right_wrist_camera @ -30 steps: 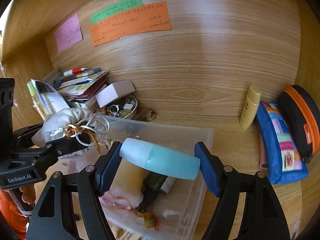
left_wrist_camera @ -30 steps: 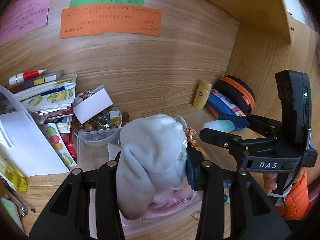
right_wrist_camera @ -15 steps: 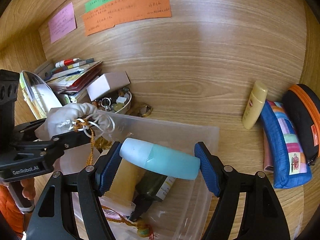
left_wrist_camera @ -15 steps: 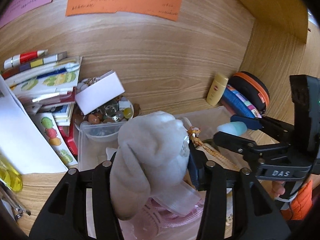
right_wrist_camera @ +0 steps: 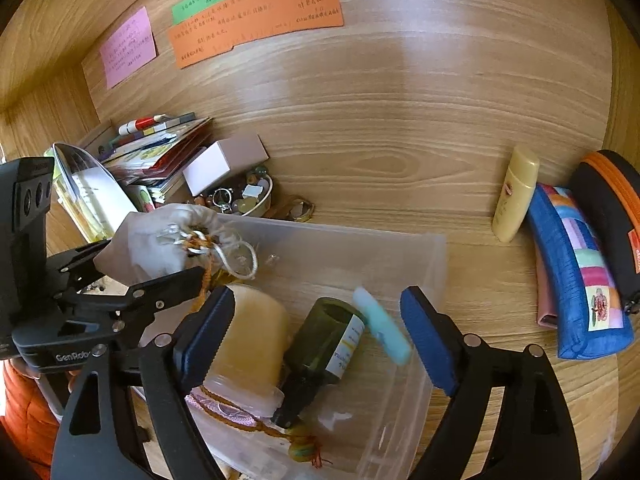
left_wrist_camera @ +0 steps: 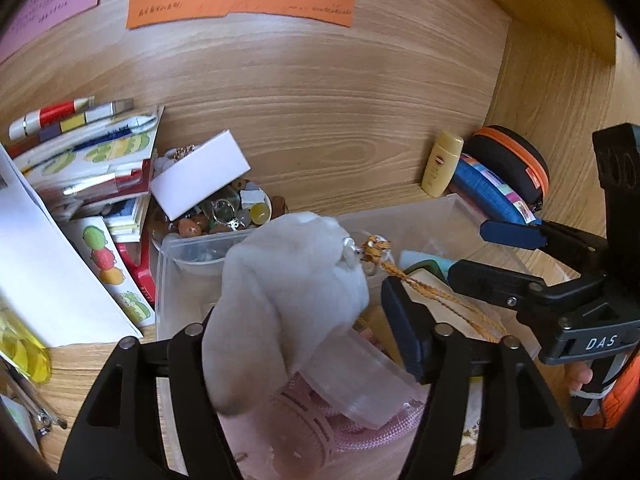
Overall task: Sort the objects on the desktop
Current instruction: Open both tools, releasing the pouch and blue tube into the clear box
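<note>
Releasing over the clear plastic bin [right_wrist_camera: 400, 248]: right gripper [right_wrist_camera: 316, 320] jaws opening, blurred pale-teal tube [right_wrist_camera: 382, 330] dropping free at lower centre, long axis tilted; left gripper [left_wrist_camera: 304, 344] opening around the grey drawstring pouch [left_wrist_camera: 288, 296], lower centre.

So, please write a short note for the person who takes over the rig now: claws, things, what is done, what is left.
Left claw: opening, grey pouch between its fingers, over the clear bin.
Right claw: opening; teal tube is loose, dropping into the bin.
In bin: amber jar, green bottle.
Left: drop the pouch; yellow bottle, blue case and black case are outside the bin, by the wall.
</note>
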A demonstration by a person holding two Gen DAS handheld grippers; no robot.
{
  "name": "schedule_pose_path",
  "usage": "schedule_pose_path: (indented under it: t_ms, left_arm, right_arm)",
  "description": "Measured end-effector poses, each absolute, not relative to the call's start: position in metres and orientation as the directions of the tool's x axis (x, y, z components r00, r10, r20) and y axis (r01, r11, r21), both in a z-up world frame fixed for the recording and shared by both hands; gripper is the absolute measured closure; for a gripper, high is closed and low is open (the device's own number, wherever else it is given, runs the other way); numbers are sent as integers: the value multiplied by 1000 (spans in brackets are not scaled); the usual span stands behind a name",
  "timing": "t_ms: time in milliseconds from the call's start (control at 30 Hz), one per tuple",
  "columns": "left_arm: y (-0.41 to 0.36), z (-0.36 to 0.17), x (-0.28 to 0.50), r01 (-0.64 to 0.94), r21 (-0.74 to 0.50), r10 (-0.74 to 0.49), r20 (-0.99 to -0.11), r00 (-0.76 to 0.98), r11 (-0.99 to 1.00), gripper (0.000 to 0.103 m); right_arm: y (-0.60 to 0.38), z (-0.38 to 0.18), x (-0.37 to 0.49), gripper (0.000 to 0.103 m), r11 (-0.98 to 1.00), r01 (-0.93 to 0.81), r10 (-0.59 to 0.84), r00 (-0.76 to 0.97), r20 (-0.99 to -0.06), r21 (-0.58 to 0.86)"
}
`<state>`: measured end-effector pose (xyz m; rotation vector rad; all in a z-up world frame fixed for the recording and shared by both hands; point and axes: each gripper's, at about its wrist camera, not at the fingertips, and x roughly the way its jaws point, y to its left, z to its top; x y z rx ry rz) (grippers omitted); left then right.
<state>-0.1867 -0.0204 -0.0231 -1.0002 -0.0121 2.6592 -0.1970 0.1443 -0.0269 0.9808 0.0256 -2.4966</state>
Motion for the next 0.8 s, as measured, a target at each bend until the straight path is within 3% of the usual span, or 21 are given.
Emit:
schedule_pose_path:
  t_ms: [133, 300, 667, 800]
  left_arm:
    - [-17, -16, -179, -294, -92, 285, -621, -730, -951, 21]
    - [-18, -6, -170, -293, -84, 284, -595, -752, -952, 11]
    - [-22, 11, -142, -251, -47, 234, -558, -796, -967, 7]
    - [-24, 17, -126, -238, -33, 217, -544, -810, -971, 5]
  right_arm:
    - [147, -25, -195, 17, -891, 427, -421, -643, -640, 157]
    - [154, -19, -196, 14, -880, 430, -454, -636, -625, 201]
    - [163, 9, -167, 12, -889, 420, -444, -687, -575, 184]
    - [163, 13, -148, 2, -896, 416, -428, -711, -558, 156]
